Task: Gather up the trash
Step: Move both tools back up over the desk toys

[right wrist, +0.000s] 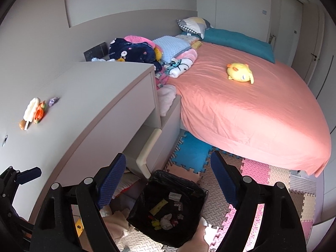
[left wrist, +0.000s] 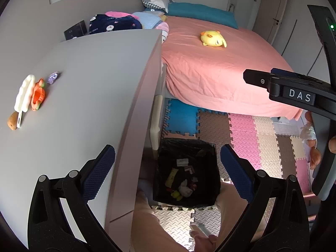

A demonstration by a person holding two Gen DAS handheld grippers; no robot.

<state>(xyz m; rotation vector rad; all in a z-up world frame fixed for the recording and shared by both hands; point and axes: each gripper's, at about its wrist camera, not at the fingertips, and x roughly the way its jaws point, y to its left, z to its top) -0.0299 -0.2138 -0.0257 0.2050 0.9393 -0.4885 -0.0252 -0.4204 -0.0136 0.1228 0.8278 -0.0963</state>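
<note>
With both the left gripper [left wrist: 168,168] and right gripper [right wrist: 168,180] spread and empty above the black-lined trash bin [left wrist: 187,147], the purple wrapper [left wrist: 53,77] far-left on the desk [left wrist: 94,94] risks being missed or mistaken for the toys beside it.

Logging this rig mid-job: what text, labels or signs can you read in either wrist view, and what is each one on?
"DAS": white letters on a plate on the right gripper, seen in the left wrist view.
White slip in the trash bin: print too small to read.
Yellow wrapper in the bin: dark marks, unreadable.
Yellow sticker low in the right wrist view: a black symbol, blurred.
Nothing else readable.
</note>
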